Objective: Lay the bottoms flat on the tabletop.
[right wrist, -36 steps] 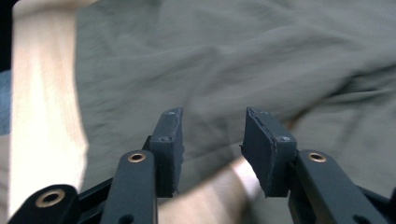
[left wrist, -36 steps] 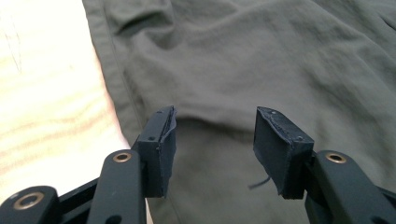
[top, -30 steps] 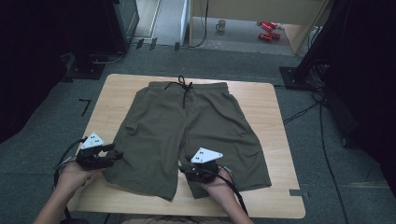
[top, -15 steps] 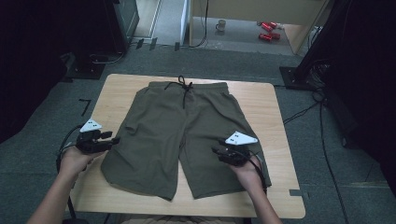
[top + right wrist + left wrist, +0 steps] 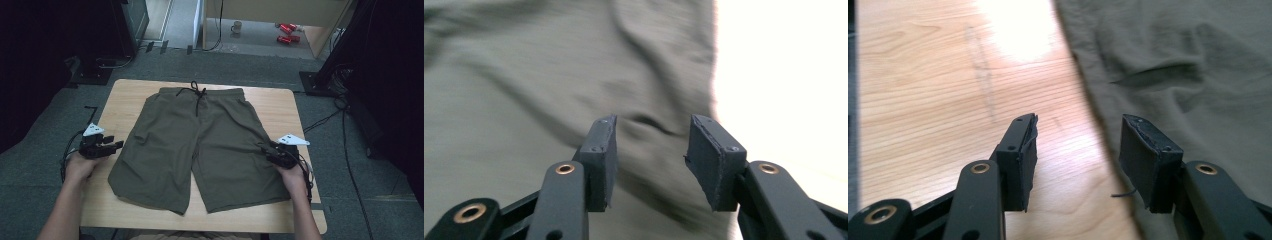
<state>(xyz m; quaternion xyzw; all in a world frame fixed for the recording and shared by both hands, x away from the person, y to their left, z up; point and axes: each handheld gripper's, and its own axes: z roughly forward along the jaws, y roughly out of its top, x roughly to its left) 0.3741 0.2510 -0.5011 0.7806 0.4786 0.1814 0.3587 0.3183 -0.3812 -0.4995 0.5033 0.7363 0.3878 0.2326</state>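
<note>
Olive green shorts [image 5: 200,145] lie flat on the wooden table [image 5: 125,95], waistband and black drawstring [image 5: 197,92] at the far side. My left gripper [image 5: 119,145] hovers open beside the outer edge of the left leg. In the left gripper view its jaws [image 5: 1078,125] straddle bare wood [image 5: 938,100] and the edge of the shorts [image 5: 1188,65]. My right gripper [image 5: 264,149] sits open at the outer edge of the right leg, and its jaws [image 5: 651,125] are over the fabric [image 5: 524,75]. Both pairs of jaws have just been opening a little, with nothing gripped.
Bare wood borders the shorts on all sides. Grey carpet surrounds the table. Black stands and cables [image 5: 330,117] lie on the floor at right. Red cans [image 5: 287,27] and a mug [image 5: 236,26] sit far back under a desk.
My right gripper has swept from between the two legs near the front edge out to the right leg's outer side. My left gripper has shifted off the left leg, a little farther away.
</note>
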